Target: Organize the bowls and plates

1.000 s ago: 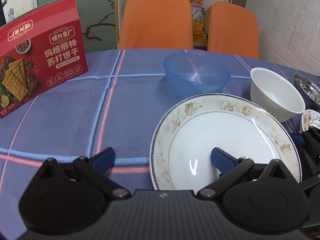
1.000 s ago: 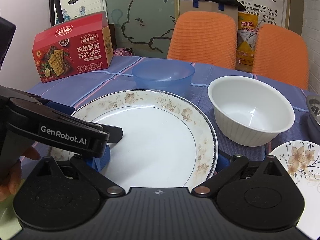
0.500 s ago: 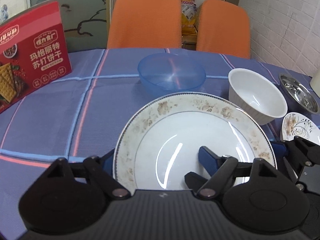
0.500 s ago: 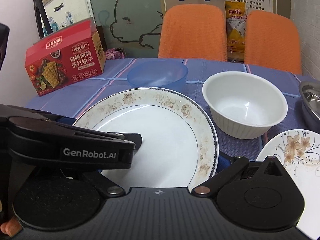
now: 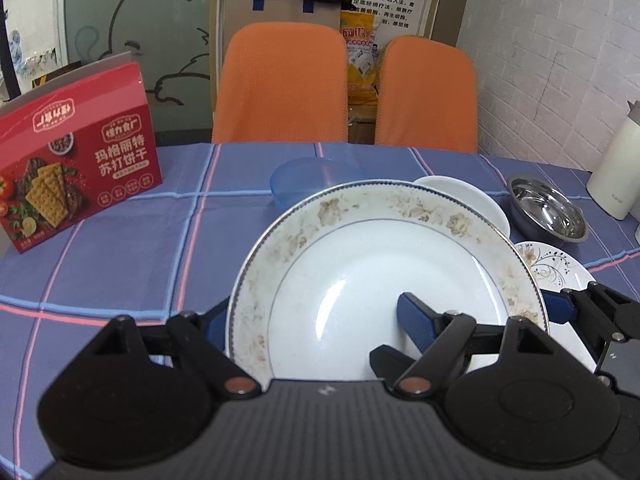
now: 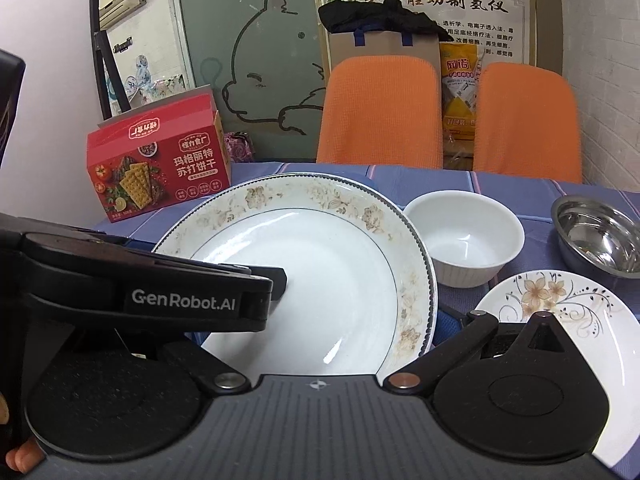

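Both my grippers — left gripper, right gripper — have jaws clamped on the large plate, lifted beside the white bowl; nothing stacked yet.

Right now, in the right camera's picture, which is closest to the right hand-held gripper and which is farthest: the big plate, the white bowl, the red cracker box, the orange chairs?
1. Big plate: right at the right hand-held gripper, between its fingers.
2. White bowl: just behind the plate, to the right.
3. Red cracker box: farther back, on the left.
4. Orange chairs: farthest, beyond the table.
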`<state>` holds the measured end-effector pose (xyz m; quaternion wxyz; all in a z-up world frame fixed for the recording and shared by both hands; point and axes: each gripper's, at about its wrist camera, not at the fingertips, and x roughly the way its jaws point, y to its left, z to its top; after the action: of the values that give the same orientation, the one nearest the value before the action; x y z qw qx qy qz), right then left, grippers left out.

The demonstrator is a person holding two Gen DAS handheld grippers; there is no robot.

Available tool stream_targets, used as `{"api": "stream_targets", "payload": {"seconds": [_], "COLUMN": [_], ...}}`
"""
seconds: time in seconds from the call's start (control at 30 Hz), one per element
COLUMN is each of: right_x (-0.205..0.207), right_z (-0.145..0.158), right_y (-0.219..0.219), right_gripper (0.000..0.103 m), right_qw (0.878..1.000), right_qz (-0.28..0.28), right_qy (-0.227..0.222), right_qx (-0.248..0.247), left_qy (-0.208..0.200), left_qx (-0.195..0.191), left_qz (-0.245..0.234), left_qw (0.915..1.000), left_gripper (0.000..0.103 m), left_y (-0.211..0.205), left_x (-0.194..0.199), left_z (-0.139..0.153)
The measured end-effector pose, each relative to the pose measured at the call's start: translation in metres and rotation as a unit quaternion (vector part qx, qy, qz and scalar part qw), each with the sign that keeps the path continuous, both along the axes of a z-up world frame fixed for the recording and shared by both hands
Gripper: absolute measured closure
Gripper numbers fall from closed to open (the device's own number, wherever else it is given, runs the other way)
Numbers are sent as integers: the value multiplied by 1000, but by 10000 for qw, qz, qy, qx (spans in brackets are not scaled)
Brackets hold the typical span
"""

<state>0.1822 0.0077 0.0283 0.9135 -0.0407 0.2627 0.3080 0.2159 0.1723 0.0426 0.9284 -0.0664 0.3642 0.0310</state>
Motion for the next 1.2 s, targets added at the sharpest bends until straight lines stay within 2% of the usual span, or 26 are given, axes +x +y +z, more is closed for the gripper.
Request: {"api": "stream_targets", "payload": {"seconds": [0.13, 0.3, 0.47, 0.57, 0.73, 0.8, 0.87, 0.93, 1.07, 1.2], "right_x": [-33, -70, -96, -98, -96, -96, -97, -96, -96, -104], "right_z": [-10, -24, -40, -50, -59, -60, -61, -61, -56, -43], "right_y": [-6, -12, -7, -7, -8, -11, -13, -14, -27, -37], "right_gripper": [12, 12, 12, 12, 12, 14, 14, 14, 14, 14], "right_qw": [9999, 9994, 9995, 9994, 9994, 9994, 9992, 9992, 9984, 9989], "right_qz": [61, 75, 188, 221, 252, 285, 326, 340, 248, 60], "right_qy": [147, 338, 181, 204, 136, 155, 202, 231, 308, -39], "right_qx": [-54, -8, -160, -176, -206, -119, -71, 4, 413, 469], "left_qy": [77, 274, 280, 237, 32, -37, -111, -180, -363, -474], "left_qx": [-23, -163, -169, -54, 525, 645, 578, 463, 542, 343], "left_qz": [19, 128, 288, 307, 213, 211, 204, 233, 294, 330], "left_qw": [10000, 9994, 9990, 9992, 9984, 9977, 9981, 9985, 9974, 9977], "left_gripper": [23, 23, 23, 23, 23, 22, 16, 14, 10, 8], "left_y": [-3, -7, -7, -8, -23, -25, -22, -19, -20, -18], "left_x": [-33, -82, -117, -124, -126, -126, -127, -128, -132, -134], "left_z": [-4, -23, -38, -46, -52, -52, -51, -48, -40, -34]}}
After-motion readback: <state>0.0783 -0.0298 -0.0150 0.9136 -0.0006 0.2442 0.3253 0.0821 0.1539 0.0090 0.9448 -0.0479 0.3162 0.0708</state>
